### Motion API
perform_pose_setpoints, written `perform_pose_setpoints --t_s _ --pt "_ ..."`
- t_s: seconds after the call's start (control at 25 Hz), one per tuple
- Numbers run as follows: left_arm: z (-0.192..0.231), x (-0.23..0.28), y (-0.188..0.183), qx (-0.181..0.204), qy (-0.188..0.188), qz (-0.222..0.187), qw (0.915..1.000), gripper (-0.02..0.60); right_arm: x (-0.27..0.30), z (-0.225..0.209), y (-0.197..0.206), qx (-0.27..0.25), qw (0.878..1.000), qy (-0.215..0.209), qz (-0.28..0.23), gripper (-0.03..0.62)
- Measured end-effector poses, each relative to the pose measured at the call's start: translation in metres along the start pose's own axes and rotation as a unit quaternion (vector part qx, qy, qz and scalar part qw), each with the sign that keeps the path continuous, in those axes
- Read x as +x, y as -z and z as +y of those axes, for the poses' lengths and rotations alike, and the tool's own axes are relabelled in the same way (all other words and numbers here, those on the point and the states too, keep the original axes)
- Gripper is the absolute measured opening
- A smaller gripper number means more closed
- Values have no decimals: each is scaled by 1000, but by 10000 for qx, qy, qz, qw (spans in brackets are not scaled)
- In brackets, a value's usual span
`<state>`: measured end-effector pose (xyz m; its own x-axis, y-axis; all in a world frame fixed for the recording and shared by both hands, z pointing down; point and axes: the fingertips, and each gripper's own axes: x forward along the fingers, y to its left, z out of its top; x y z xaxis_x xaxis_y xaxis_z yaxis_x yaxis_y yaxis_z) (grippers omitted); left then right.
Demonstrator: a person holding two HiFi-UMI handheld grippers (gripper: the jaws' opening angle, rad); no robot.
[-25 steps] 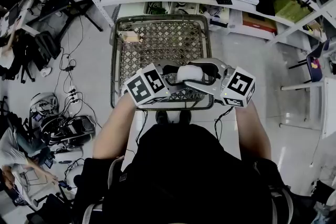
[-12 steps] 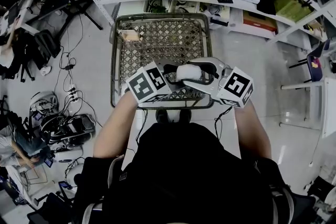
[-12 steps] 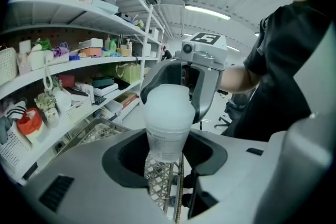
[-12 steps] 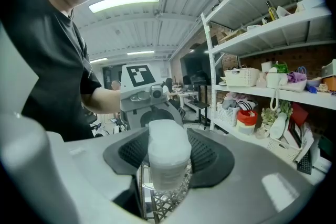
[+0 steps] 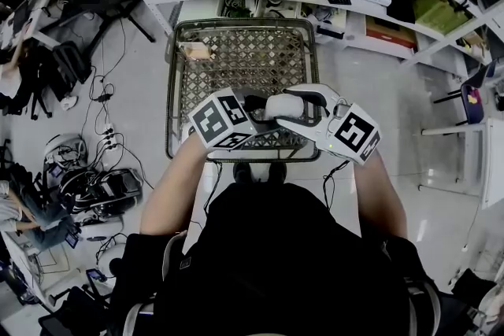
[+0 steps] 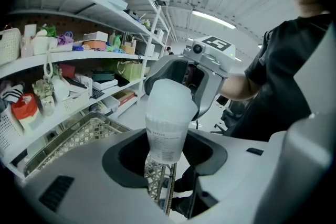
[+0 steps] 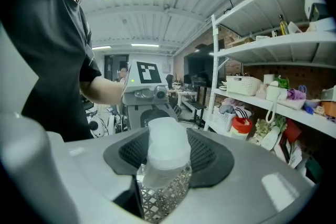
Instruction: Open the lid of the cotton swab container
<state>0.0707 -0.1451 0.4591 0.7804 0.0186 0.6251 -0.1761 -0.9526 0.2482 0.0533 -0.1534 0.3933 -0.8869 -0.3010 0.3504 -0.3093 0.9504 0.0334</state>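
Cotton swab container [image 6: 167,123] is held mid-air at frame centre, over the wire basket [image 5: 236,51]. Left gripper [image 6: 168,160] is clamped on the labelled body, probably as the anchor. Right gripper [image 7: 167,160] is clamped on the white lid [image 7: 168,139], likely to pull it off. Label print is too small to read.

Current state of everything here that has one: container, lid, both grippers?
cotton swab container: held in the air above the wire cart, between both grippers.
lid: on, not yet opened.
left gripper: shut on the container's labelled body.
right gripper: shut on the lid.
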Motion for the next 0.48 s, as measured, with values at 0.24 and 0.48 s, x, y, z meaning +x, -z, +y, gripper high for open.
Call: perform_pose_setpoints --t_s 0.24,0.48 --pt "3 0 -5 75 -146 -94 9998 195 -4 -3 -1 -31 10000 66 -3 233" --pt "15 -3 -3 129 -492 -9 9987 195 -14 -3 -13 -44 9996 69 -264 235"
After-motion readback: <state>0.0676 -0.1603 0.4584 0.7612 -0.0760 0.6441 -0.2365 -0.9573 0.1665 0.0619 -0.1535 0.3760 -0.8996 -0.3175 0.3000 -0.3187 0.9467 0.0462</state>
